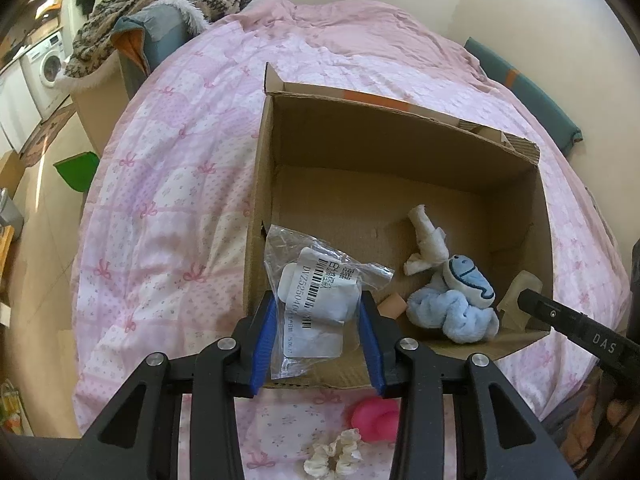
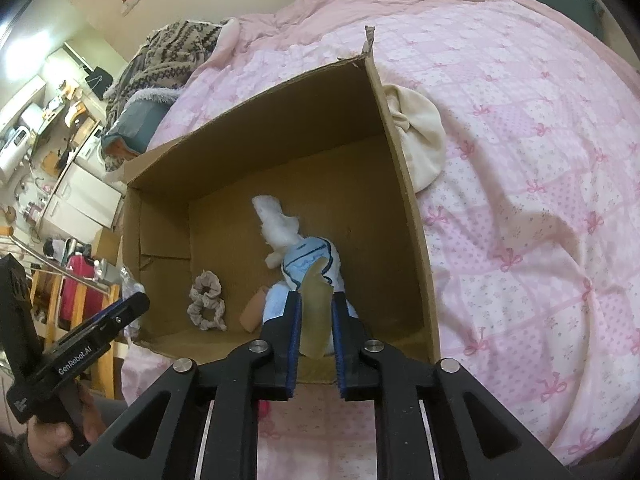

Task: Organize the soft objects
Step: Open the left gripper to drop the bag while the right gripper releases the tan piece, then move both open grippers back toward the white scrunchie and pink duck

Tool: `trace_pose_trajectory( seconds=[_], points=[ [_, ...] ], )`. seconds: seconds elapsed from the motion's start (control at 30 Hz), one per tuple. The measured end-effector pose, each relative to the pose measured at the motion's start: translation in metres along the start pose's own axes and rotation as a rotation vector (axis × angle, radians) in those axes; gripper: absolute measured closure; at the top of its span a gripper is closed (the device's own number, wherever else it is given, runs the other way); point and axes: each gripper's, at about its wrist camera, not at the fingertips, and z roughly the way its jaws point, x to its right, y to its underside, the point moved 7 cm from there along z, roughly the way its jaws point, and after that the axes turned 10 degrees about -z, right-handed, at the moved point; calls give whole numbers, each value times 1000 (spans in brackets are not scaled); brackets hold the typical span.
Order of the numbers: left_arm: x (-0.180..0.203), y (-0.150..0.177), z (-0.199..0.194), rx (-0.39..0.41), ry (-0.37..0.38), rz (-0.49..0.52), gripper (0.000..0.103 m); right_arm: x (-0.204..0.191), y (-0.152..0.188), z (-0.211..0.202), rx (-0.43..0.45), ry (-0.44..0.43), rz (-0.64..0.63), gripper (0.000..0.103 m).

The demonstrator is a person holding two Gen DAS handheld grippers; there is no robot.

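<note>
Left gripper (image 1: 320, 316) is over the near-left corner of the cardboard box (image 1: 256, 184), blue pads clenched on a clear plastic packet (image 1: 320, 296) with a white barcode label; the packet hangs just inside the box's near wall; right gripper (image 2: 314, 320) is poised over the near edge of the same box, its pads pinched on a pale yellowish floppy piece (image 2: 316, 312) that curls up between them; what that piece is, I cannot tell; down on the box floor lies a light blue plush toy (image 1: 456, 304), toward the near-right corner, with a white rolled cloth (image 1: 426, 240) touching it on the far side; a small tan block (image 1: 390, 306) sits just beside the plush on its left; the right wrist view also catches a beige scrunchie (image 2: 206, 300) on the floor near the near-left corner; the box rests on a pink quilt (image 1: 168, 208) on the bed; outside the box's near wall, on the quilt, a pink soft object (image 1: 374, 410) and a cream scrunchie (image 1: 334, 454); against the outside of the right wall, a cream cloth bundle (image 2: 420, 136).
</note>
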Motion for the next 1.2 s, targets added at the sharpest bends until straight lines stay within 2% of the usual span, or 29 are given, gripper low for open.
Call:
trace_pose_trajectory(
  seconds=[0.23,0.33,0.4,0.43,0.47,0.57,0.93,1.2],
  points=[
    [2,-1,-2,10,-5,7,60,-2,-3,-5,18,-13,1,82],
    [3,-2,-4,17,-6,15,46,-4,-5,-7,29,-12,-4,77],
    [3,-2,-5,21,-3,19,42,-5,-6,-9,40,-14,-5,63],
    [4,-2,-6,22,-3,21,40,-5,-7,-10,52,-17,-4,41],
    [4,-2,-6,21,-5,24,38,-5,-9,-13,69,-15,-1,28],
    [4,-2,-5,18,-13,32,38,-7,-13,-19,100,-8,-14,28],
    [3,-2,-5,25,-27,36,38,-8,-11,-15,80,-16,-10,28],
    [-4,0,-18,52,-33,36,38,-12,-4,-19,72,-18,-7,28]
  ],
)
